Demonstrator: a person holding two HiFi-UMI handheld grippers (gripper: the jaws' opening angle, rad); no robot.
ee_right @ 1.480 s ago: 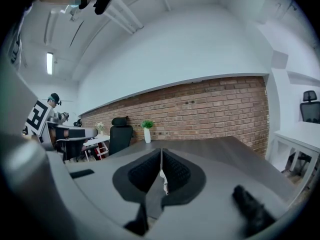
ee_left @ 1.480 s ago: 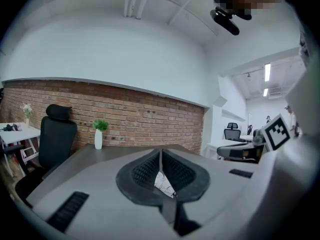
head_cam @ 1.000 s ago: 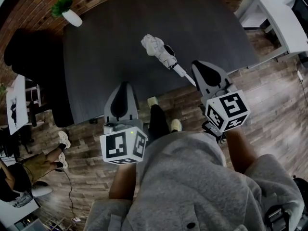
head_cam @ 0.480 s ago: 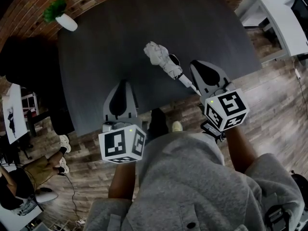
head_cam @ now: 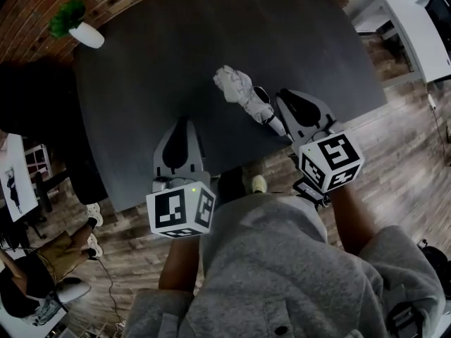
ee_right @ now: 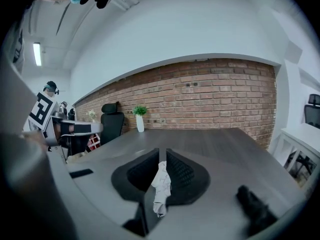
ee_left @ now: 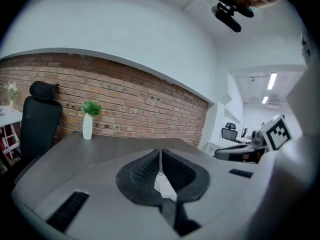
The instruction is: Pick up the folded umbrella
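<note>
Desk: a broad dark top is set against a brick wall; both grippers are held over its near edge.
Folded umbrella: it is laid flat on the desk, right of the middle and close to the near edge. The pale crumpled canopy is at the far end and the dark handle at the near end.
Long axis: it runs diagonally from far-left to near-right, so the handle end is turned toward the right gripper.
Right gripper: the fingers are pressed together and nothing is held. The handle end lies just beside them, on their left.
Left gripper: the fingers are likewise closed and empty. The umbrella lies ahead and to the right, well apart.
Nearer hand: the right is judged nearer, though its fingers would first have to be opened and brought left across the diagonal.
Potted plant: it is left at the far left corner.
Change from a second ago: the desk is drawn closer and both grippers are carried farther over it. The umbrella appears unmoved.
</note>
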